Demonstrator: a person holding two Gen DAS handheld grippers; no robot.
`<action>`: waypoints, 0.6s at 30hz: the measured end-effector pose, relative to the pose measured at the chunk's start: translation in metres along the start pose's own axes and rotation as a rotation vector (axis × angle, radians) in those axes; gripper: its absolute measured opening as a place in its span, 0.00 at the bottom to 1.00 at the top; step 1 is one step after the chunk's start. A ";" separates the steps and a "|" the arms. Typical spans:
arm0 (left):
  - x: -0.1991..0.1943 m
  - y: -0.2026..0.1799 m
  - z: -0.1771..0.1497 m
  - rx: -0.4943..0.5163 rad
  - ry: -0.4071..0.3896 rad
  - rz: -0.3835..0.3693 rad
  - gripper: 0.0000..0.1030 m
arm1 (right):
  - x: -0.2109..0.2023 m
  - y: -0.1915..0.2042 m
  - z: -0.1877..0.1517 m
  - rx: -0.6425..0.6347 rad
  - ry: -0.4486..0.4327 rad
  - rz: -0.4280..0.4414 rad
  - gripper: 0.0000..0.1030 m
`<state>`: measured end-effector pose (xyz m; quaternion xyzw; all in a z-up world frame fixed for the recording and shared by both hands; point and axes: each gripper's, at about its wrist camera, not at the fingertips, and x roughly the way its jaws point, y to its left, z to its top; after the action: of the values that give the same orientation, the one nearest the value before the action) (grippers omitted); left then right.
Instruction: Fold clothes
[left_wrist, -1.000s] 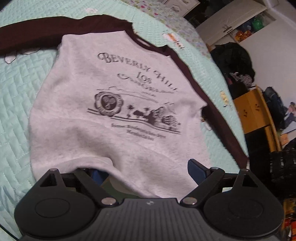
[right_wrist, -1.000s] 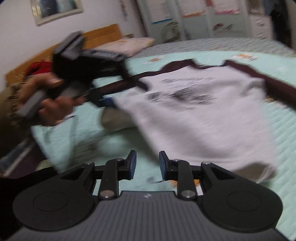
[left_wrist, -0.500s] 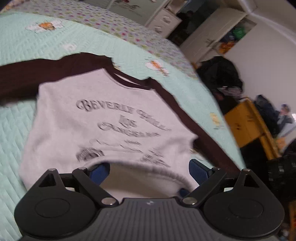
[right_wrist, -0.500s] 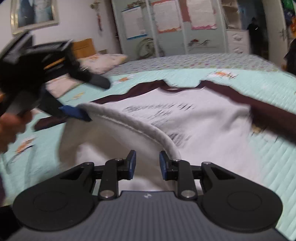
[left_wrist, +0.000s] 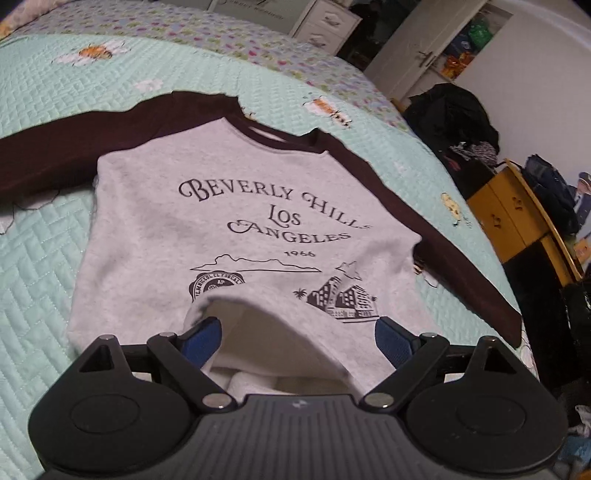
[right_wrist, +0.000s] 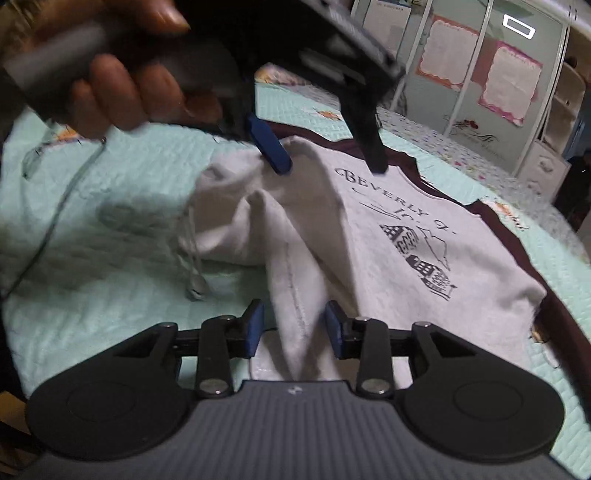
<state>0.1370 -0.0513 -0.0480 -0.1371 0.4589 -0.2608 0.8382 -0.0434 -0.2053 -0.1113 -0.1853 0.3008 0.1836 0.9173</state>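
Left gripper (left_wrist: 295, 332) spread over sweatshirt (left_wrist: 229, 206) hem; right gripper (right_wrist: 293, 326) opening, hem fold between, seemingly unpinched, starting the fold.

— What's on the quilted bed (left_wrist: 48, 229)?
— One grey raglan sweatshirt (left_wrist: 229, 229) with two dark brown sleeves (left_wrist: 74, 144).
— And the claws?
— Two: the left claw (left_wrist: 297, 334) and the right claw (right_wrist: 294, 326), two blue pads (right_wrist: 255, 326) apiece.

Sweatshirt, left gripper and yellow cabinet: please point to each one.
sweatshirt (left_wrist: 229, 229), left wrist view, grey printed chest.
left gripper (right_wrist: 325, 162), right wrist view, between its two fingertips.
yellow cabinet (left_wrist: 506, 218), left wrist view, door front.
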 end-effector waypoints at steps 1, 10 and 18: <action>-0.004 0.001 -0.002 -0.003 -0.004 0.001 0.88 | 0.002 0.000 0.000 -0.007 0.003 -0.013 0.32; -0.042 0.008 -0.022 -0.052 -0.035 -0.032 0.88 | 0.002 -0.025 0.001 0.047 -0.037 -0.049 0.08; -0.117 0.026 -0.051 -0.045 -0.094 -0.045 0.92 | -0.072 -0.075 -0.001 0.184 0.066 0.461 0.07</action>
<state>0.0502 0.0369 -0.0059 -0.1782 0.4218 -0.2622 0.8494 -0.0638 -0.2866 -0.0502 -0.0336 0.3805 0.3537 0.8538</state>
